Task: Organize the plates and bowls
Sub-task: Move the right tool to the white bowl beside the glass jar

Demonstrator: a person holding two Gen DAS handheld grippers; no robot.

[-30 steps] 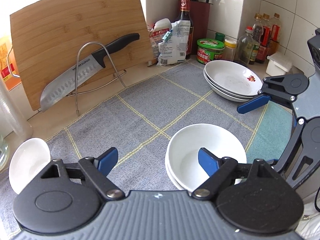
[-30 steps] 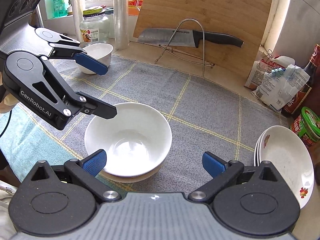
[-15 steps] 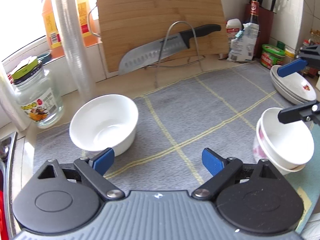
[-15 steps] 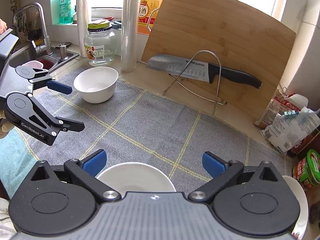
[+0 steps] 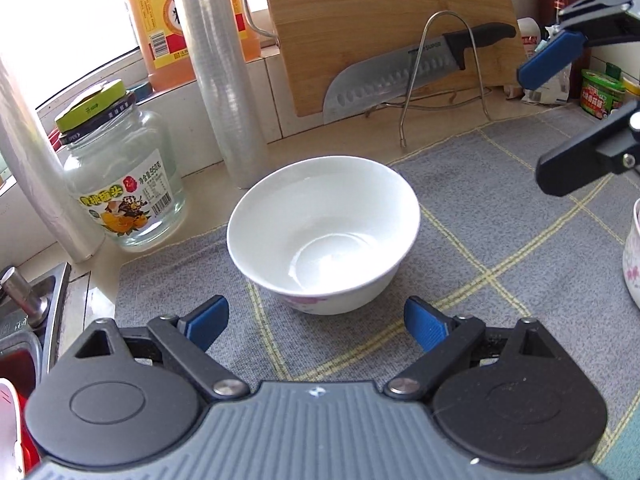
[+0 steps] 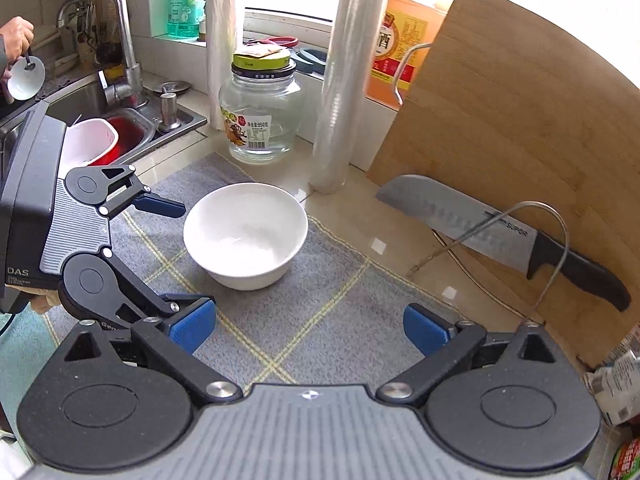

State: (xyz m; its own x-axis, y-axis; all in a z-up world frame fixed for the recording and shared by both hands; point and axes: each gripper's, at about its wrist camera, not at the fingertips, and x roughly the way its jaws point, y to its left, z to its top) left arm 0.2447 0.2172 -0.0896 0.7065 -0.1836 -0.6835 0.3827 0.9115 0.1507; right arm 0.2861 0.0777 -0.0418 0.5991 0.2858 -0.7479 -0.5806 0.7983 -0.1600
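**Both grippers open around lone white bowl**

Left gripper (image 5: 316, 322) jaws spread wide, nothing held, hovering just short of the white bowl (image 5: 324, 232). Right gripper (image 6: 310, 326) also open and empty, further back from the same bowl. Bowl sits upright near the far left corner of the grey checked mat (image 5: 480, 240), looks empty, with a pink floral print low on its outer wall. Edge of another floral bowl (image 5: 632, 256) shows at the right side of the mat.

Readable text: knife (image 6: 496, 236) blade reads "SUPOR"; it leans on a wire rack (image 5: 444, 76) against the bamboo cutting board (image 5: 384, 20). Glass jar (image 5: 120, 188) with yellow-green lid, label shows "950" plus Chinese characters, contents appear clear; it stands on the counter just off the mat's far left corner. Orange bottle (image 5: 160, 20) on the sill, label too small to read. Left gripper body shows "DAS". Cling-film roll (image 5: 216, 72) stands between jar and board. Sink (image 6: 132, 128) holds a red basin.
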